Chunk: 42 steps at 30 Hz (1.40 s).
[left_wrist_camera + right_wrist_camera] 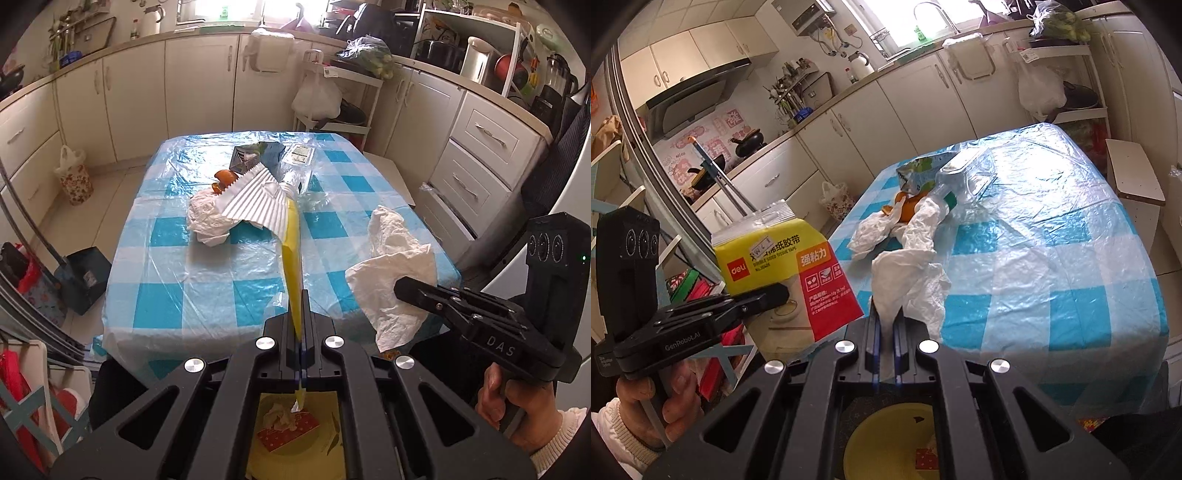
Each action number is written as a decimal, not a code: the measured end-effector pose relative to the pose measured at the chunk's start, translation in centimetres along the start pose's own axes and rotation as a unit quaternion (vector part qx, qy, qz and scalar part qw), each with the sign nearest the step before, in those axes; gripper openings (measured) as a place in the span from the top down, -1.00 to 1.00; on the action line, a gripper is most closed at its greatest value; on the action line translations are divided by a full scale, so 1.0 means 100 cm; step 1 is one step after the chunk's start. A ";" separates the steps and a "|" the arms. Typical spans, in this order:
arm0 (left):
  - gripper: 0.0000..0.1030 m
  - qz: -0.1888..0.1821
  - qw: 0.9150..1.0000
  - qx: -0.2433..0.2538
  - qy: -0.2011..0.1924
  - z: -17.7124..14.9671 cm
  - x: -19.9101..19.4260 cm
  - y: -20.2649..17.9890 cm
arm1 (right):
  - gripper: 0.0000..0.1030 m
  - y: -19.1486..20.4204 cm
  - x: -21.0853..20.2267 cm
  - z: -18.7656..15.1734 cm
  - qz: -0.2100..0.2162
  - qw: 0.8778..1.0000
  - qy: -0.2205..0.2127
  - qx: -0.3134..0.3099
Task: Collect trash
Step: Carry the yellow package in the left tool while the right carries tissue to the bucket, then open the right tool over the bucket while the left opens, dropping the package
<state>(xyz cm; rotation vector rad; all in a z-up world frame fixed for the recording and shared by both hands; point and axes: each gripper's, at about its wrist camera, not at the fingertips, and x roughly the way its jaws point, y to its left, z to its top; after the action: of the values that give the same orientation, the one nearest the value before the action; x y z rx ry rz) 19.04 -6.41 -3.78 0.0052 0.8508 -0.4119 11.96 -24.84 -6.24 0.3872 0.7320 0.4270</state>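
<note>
My left gripper is shut on a flattened yellow and red tape package, whose white corrugated inside fans out ahead; the same package shows in the right wrist view. My right gripper is shut on a crumpled white tissue, also seen as a tissue in the left wrist view. Both are raised near the table's front edge. Below them stands a yellow bin holding a tissue wad and a red box. On the table lie another tissue, orange peel, a carton and a plastic bottle.
The table has a blue checked cloth under clear plastic. A blue dustpan and a floral bag stand on the floor to its left. A white stool stands at its right. Cabinets line the walls.
</note>
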 end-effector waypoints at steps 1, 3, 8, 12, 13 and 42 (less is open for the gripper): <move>0.99 -0.001 1.000 0.000 0.001 -0.004 -0.003 0.000 | 0.87 0.003 -0.001 -0.004 0.003 1.000 0.005 -0.002; 0.99 -0.003 1.000 -0.001 0.004 -0.013 -0.009 0.001 | 0.87 0.010 0.000 -0.013 0.009 1.000 0.018 -0.004; 0.99 -0.024 0.999 -0.023 0.021 -0.033 -0.020 0.008 | 0.87 0.030 0.011 -0.037 0.017 0.997 0.068 -0.026; 0.99 -0.036 0.997 -0.047 0.039 -0.051 -0.022 0.019 | 0.87 0.040 0.026 -0.056 0.014 0.992 0.121 -0.041; 0.99 -0.037 0.997 -0.050 0.044 -0.055 -0.022 0.020 | 0.87 0.042 0.031 -0.061 0.012 0.989 0.138 -0.043; 0.98 -0.032 0.974 -0.044 0.221 -0.134 0.045 0.010 | -0.08 0.018 0.047 -0.091 -0.075 0.977 0.198 -0.001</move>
<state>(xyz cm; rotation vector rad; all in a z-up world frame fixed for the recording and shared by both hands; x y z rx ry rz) 12.26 -4.82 -16.16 -0.0118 1.3119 -0.4402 8.17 -19.22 -14.17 0.2430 1.1403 0.3648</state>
